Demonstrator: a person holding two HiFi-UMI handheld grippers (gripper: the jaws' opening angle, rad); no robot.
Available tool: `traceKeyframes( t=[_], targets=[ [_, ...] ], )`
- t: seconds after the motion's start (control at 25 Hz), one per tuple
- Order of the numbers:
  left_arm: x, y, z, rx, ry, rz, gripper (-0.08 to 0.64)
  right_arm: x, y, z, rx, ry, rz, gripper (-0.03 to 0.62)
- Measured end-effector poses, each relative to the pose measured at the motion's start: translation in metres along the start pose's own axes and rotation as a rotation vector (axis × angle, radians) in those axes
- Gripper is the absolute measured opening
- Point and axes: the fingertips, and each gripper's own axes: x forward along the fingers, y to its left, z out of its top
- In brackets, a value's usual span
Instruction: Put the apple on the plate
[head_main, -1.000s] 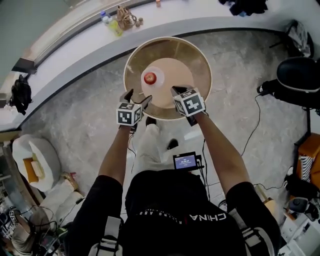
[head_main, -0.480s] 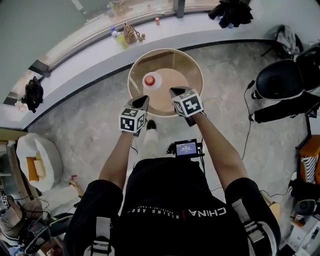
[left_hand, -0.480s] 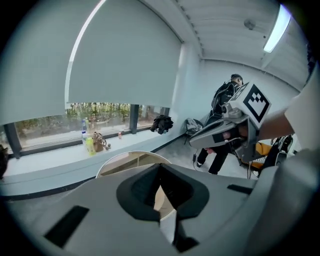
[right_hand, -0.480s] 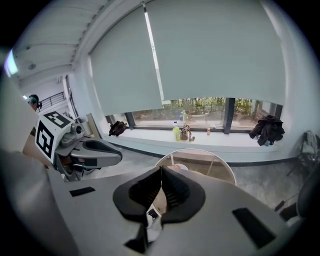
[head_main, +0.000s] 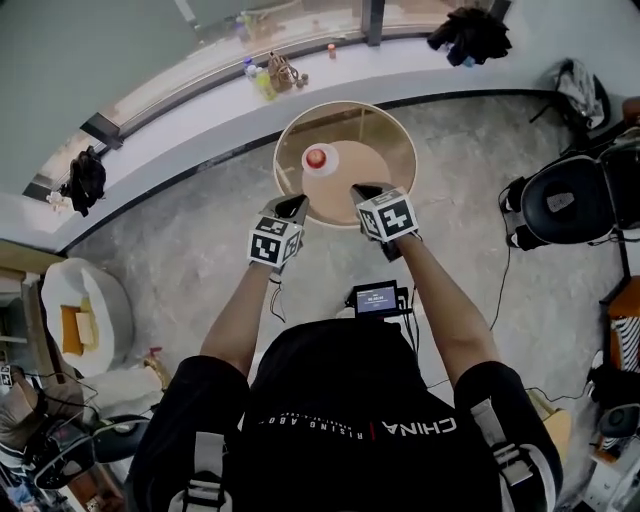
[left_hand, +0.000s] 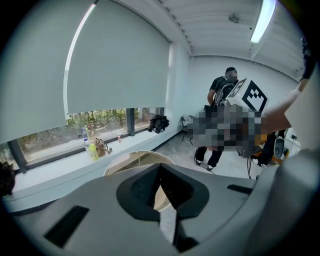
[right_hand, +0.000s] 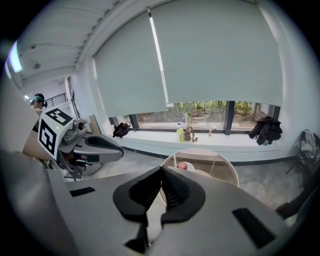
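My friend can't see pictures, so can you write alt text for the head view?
A red apple sits on a small white plate on a round table, seen from above. A person in black holds the left gripper and right gripper, both shut and empty, at the table's near edge.

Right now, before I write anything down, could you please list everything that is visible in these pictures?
Round table: one, tan rim, in front of the person.
Plate: one, white, on the table's left part.
Apple: one, red, on the plate.
Bottle: one, yellow-green, on the window ledge.
Garment: one, black, on the ledge, right end.
Chair: one, black, on the floor at right.
Screen device: one, black, lit, between the person's arms.
Left gripper: one, dark, jaws shut and empty, at the table's near edge.
Right gripper: one, dark, jaws shut and empty, beside the left one.
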Motion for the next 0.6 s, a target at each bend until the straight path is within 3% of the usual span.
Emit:
traceKeyframes(
  t=[0.2, 0.44, 0.6],
  targets=[
    [-0.052, -0.009, -0.016, 0.035, 0.004, -0.081, 0.018, -0.019, 0.036, -0.011, 0.005, 0.011, -0.057, 0.028],
    [-0.131, -0.018, -0.066, 0.026, -0.077, -0.165, 0.018, -0.029, 0.127, -0.036, 0.016, -0.022, -0.094, 0.028],
    [-0.165, -0.029, -0.089, -0.009, -0.091, -0.221, 0.018, -0.044, 0.180, -0.052, 0.048, 0.006, -0.117, 0.028]
  ],
)
